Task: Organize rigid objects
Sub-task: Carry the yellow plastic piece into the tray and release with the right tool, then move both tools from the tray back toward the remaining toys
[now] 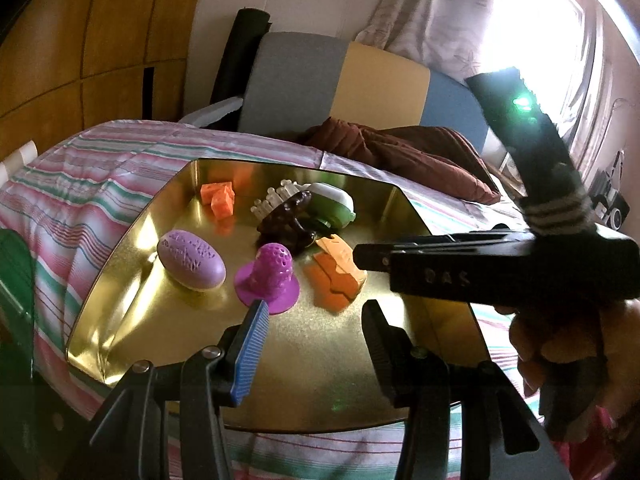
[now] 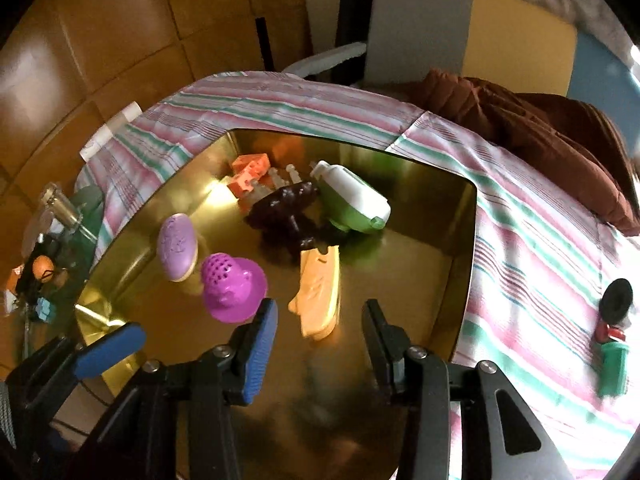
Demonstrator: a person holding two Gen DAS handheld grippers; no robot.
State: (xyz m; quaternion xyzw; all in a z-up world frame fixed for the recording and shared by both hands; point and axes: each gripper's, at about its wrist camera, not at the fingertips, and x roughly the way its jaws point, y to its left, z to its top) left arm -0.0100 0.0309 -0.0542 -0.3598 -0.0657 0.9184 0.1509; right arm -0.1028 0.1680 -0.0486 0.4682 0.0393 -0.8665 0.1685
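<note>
A: Nearest the lens, what are the claws doing?

B: Left claw (image 1: 312,312) hangs tilted over the gold tray (image 1: 400,360), jaws apart, empty. Right claw (image 2: 320,312) angles steeply down, jaws parted, nothing pressed.

A: And the orange piece (image 2: 318,296)?

B: Lying on the tray just ahead of the right claw, beside the purple strainer (image 2: 232,288). It's blurred.

A: Elsewhere?

B: A green-white toy (image 2: 352,196) farther back; the tray rests on a striped bed (image 2: 540,264).

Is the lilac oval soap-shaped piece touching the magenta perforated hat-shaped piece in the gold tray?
Apart. In the left wrist view a strip of gold tray shows between the lilac oval piece and the magenta hat-shaped piece.
</note>
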